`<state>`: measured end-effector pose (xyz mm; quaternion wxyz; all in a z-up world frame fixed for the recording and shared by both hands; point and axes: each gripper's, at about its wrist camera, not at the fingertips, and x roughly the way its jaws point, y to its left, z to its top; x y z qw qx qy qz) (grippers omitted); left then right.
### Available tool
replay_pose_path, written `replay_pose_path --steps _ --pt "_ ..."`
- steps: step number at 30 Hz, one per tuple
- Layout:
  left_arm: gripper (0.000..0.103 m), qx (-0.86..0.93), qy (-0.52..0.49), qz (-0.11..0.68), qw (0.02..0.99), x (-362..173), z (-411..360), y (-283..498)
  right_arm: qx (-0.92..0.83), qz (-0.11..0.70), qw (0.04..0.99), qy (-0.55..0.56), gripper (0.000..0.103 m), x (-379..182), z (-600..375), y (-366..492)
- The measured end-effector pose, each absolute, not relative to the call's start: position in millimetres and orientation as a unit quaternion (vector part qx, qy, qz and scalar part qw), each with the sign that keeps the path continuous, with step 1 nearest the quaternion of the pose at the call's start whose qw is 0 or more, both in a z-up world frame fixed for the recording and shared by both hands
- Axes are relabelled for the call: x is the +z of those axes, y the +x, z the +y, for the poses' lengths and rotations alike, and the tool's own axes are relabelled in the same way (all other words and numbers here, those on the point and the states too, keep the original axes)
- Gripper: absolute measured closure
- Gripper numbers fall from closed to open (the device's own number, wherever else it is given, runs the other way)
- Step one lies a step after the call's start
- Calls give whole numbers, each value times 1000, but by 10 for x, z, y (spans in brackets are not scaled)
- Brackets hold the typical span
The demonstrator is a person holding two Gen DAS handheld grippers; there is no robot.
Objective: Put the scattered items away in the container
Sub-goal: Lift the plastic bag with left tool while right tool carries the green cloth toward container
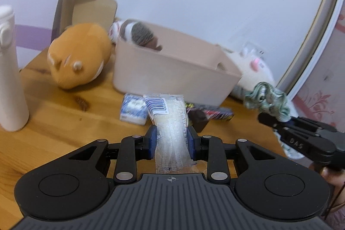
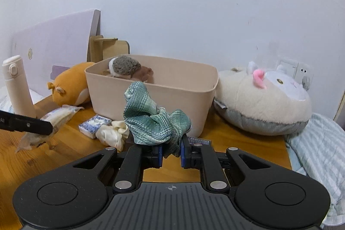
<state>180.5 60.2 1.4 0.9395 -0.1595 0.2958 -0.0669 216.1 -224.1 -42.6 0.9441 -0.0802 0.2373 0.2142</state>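
Both tongs clamped — left tongs [image 1: 171,139] on clear packet [image 1: 168,122], right tongs [image 2: 170,151] on green cloth [image 2: 151,120], probably scrunchie.

The top of the beige container [image 2: 151,87] is open, and only a small hedgehog toy [image 2: 124,67] sits in its far left corner, so most of the inside is free. In front of it the wooden table [image 2: 64,154] is crowded with a blue-white packet [image 2: 94,122], a cream cloth [image 2: 113,133] and a dark wrapper [image 1: 210,113]. An orange plush [image 2: 69,85] blocks the left side, a big white plush [image 2: 263,100] the right. A white bottle [image 2: 18,85] stands far left.
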Motion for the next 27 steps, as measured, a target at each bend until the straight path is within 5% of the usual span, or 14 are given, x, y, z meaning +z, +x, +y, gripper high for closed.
replay_pose_path --steps 27 --pt "74 -52 -91 210 972 761 462 2791 221 185 953 -92 89 158 -1967 2706"
